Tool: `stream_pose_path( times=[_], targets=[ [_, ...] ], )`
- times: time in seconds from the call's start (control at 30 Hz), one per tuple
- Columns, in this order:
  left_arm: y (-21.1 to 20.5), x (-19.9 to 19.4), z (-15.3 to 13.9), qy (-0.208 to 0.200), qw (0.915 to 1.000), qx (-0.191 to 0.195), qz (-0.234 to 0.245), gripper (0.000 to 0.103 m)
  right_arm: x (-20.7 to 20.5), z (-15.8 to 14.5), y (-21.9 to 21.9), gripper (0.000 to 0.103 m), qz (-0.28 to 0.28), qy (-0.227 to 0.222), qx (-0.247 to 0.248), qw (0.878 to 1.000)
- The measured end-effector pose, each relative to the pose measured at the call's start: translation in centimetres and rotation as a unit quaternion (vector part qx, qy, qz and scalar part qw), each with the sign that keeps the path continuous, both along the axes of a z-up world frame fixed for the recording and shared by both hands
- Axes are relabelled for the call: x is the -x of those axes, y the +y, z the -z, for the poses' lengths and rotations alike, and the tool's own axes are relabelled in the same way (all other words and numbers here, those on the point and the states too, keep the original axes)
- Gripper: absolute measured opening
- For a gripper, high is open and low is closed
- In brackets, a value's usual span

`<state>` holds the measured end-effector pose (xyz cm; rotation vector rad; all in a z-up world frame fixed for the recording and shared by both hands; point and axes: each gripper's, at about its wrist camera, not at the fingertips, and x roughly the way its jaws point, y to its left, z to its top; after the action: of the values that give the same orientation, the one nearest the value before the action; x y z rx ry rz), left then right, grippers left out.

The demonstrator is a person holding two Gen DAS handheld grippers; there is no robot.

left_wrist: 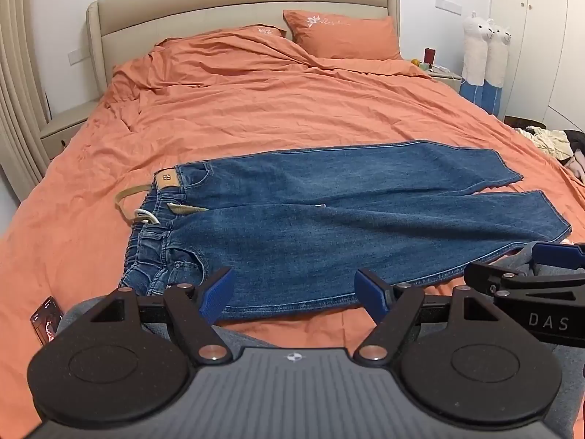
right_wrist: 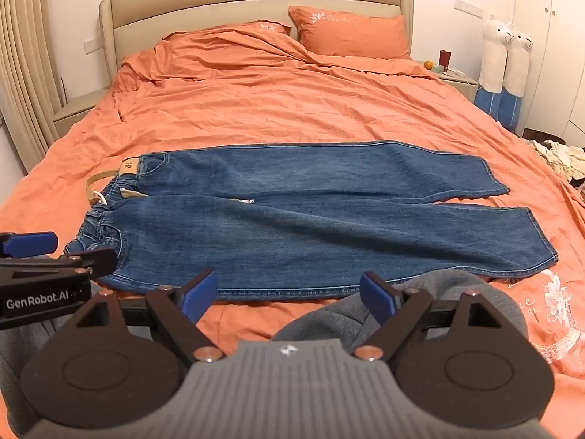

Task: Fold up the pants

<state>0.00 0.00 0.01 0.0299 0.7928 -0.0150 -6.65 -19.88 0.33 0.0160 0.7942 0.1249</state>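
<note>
Denim jeans (left_wrist: 347,226) lie spread flat across the middle of the frame on an orange bed (left_wrist: 256,109), waistband toward the left, both legs running right, the hems slightly splayed. No fold has been made yet, as far as the cloth shows.

Low in the left wrist view, the left gripper (left_wrist: 294,294) hovers over the near edge of the jeans, jaws wide apart, nothing between them. In the right wrist view the right gripper (right_wrist: 289,292) hangs over the same near seam, also spread wide and empty.

What could go wrong, in my judgement:
- A belt (left_wrist: 126,199) and a white cord (left_wrist: 146,216) trail from the waistband at left centre; a lift there could drag them out or bunch them inside the fold.
- The elastic waist is gathered, so a pinch may catch only the top layer and leave the lower one behind.
- The soft, wrinkled sheet could be nipped along with the denim.
- A phone (left_wrist: 45,320) sits at the lower left, just beside the waistband corner; a sweep could knock it.
- Splayed hems may end up misaligned.
</note>
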Motion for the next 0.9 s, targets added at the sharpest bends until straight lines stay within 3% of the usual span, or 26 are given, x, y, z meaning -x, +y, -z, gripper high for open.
stream_pose_path(
  times=[0.9],
  targets=[
    [0.16,0.05,-0.06,-0.007,1.0,0.002,-0.001,0.088,-0.16,0.41,0.59,0.081,-0.005,0.006,0.001,1.0]
  ],
)
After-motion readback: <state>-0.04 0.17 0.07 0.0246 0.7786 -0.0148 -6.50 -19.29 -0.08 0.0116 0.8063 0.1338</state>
